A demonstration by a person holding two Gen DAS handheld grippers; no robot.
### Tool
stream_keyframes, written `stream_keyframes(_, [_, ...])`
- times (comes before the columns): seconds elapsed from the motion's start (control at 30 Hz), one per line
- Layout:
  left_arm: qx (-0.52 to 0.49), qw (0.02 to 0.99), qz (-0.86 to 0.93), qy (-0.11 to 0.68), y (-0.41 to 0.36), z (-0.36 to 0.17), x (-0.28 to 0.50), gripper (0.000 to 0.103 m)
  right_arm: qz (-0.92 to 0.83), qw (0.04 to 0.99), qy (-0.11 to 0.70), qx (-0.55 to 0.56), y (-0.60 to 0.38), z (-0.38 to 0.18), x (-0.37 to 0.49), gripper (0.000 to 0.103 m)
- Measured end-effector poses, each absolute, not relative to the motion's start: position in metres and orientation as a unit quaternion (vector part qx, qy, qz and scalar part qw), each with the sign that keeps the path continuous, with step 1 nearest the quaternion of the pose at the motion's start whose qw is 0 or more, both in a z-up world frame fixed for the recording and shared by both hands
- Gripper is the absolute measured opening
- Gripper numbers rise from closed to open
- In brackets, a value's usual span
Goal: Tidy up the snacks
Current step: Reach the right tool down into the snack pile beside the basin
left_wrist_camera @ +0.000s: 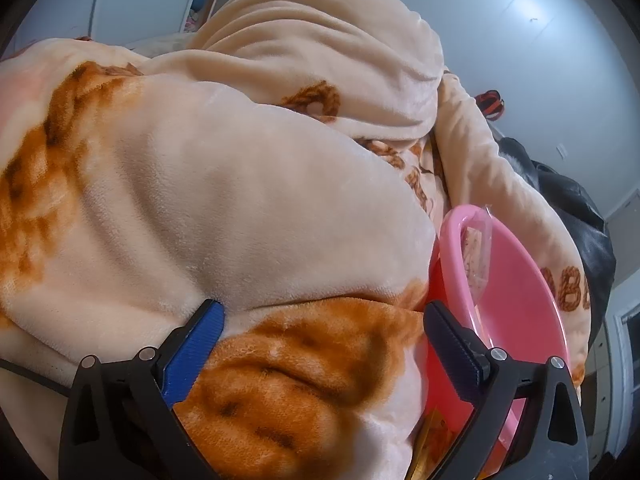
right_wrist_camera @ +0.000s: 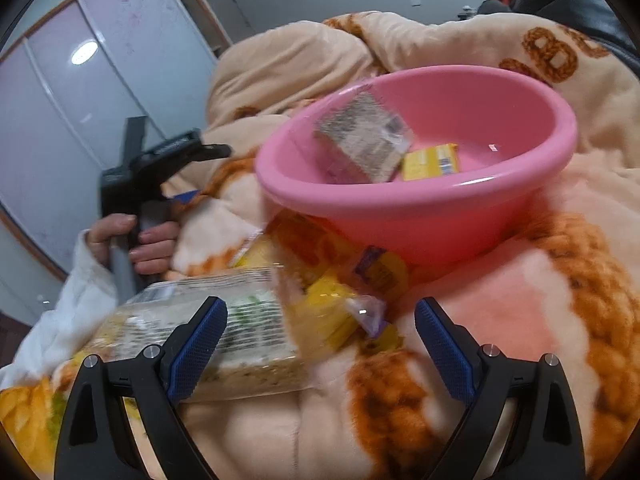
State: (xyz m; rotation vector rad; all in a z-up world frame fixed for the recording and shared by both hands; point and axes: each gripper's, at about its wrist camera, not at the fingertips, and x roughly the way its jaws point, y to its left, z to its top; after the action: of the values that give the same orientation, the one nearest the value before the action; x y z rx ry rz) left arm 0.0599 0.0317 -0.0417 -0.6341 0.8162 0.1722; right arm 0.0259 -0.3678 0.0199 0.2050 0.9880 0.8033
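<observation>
Snacks are seen in and beside a pink bowl on a plush blanket; both tools stand open and empty.

Left wrist: the left tool [left_wrist_camera: 322, 320] is spread wide over the fleecy cream-and-orange blanket [left_wrist_camera: 224, 184], the smooth plastic bowl [left_wrist_camera: 520, 296] just beside its right finger. Right wrist: the right tool [right_wrist_camera: 320, 316] gapes, a clear-wrapped bar [right_wrist_camera: 224, 328] behind its left finger, crinkly yellow packets [right_wrist_camera: 344, 300] between tool and bowl [right_wrist_camera: 420, 208]; two packs [right_wrist_camera: 364, 136] lie inside.

The pink basin [right_wrist_camera: 420, 216] is smooth, glossy plastic; the blanket [right_wrist_camera: 500, 320] beneath it is soft, matt plush fleece; the packets [right_wrist_camera: 362, 136] inside the basin and the large packet [right_wrist_camera: 208, 332] beside it are shiny crinkled film.
</observation>
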Motion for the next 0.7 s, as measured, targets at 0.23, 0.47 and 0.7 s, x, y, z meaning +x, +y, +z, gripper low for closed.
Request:
stream_keyframes(0.23, [-0.301, 0.866, 0.083, 0.391, 0.031, -0.042, 0.060, 0.099, 0.334, 0.782, 0.523, 0.060, -0.344, 0.010, 0.043, 0.082])
stream_keyframes(0.47, [-0.300, 0.866, 0.083, 0.392, 0.031, -0.043, 0.061, 0.099, 0.360, 0.720, 0.583, 0.108, -0.335, -0.015, 0.060, 0.070])
stream_keyframes(0.7, [-0.299, 0.866, 0.083, 0.392, 0.031, -0.043, 0.061, 0.099, 0.357, 0.735, 0.570, 0.089, -0.333, -0.010, 0.044, 0.049])
